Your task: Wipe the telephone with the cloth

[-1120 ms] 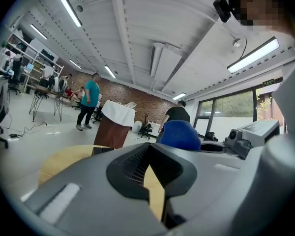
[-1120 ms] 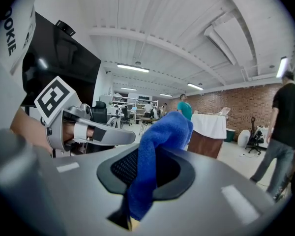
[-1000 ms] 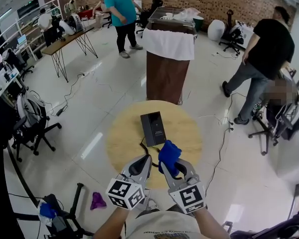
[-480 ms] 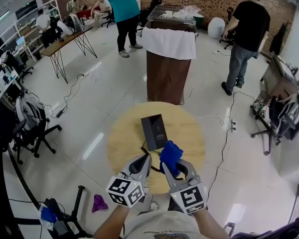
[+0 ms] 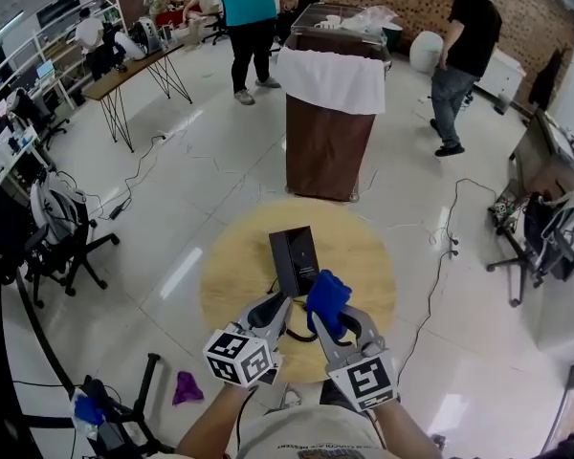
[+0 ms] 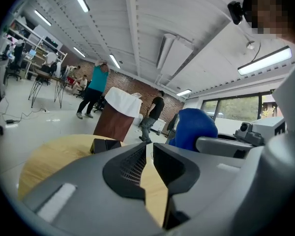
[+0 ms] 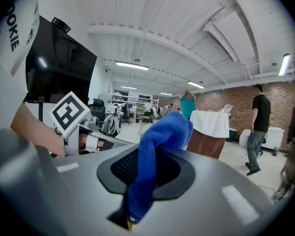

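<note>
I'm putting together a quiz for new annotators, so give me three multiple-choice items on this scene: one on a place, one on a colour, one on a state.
1. Where does the telephone lie?
A) on the round wooden table
B) on the floor
C) on the draped stand

2. What colour is the cloth?
A) white
B) blue
C) purple

3. The right tool is:
A) open and empty
B) shut on the cloth
C) shut on the telephone

Answers:
1 A: the head view shows the telephone flat on the tabletop.
2 B: the cloth is blue in every view.
3 B: the right gripper view shows the cloth pinched between its jaws.
</note>
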A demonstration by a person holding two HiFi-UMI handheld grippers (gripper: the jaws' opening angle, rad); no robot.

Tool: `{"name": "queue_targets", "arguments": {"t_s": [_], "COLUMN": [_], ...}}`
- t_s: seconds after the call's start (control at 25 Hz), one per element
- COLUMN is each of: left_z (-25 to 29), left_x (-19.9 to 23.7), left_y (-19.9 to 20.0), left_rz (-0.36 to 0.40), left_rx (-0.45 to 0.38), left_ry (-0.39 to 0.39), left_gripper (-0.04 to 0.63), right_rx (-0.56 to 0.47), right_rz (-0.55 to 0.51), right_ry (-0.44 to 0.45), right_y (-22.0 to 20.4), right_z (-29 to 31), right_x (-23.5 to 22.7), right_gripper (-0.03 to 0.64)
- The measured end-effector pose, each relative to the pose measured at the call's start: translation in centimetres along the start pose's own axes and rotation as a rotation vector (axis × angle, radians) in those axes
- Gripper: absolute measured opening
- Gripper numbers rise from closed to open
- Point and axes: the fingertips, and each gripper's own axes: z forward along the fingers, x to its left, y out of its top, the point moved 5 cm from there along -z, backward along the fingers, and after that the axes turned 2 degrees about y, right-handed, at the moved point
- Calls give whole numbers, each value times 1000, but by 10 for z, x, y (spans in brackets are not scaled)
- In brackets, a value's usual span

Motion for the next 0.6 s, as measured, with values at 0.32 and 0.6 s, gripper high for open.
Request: {"name": "queue_targets", "arguments": {"t_s": [0.32, 0.6], "left_z": [37, 72], "left_x": [62, 114], "left_y": [-28, -55], "left_rz": [-140, -270], "left_rx": [95, 180], "left_ry": [-16, -26], "left_gripper": [101, 143], "right_rx": [56, 103], "right_rz": [12, 25], "right_ry": [9, 12], "right_y": [-13, -21], "right_z": [10, 15], "right_x": [-12, -25], "right_gripper": [63, 63]}}
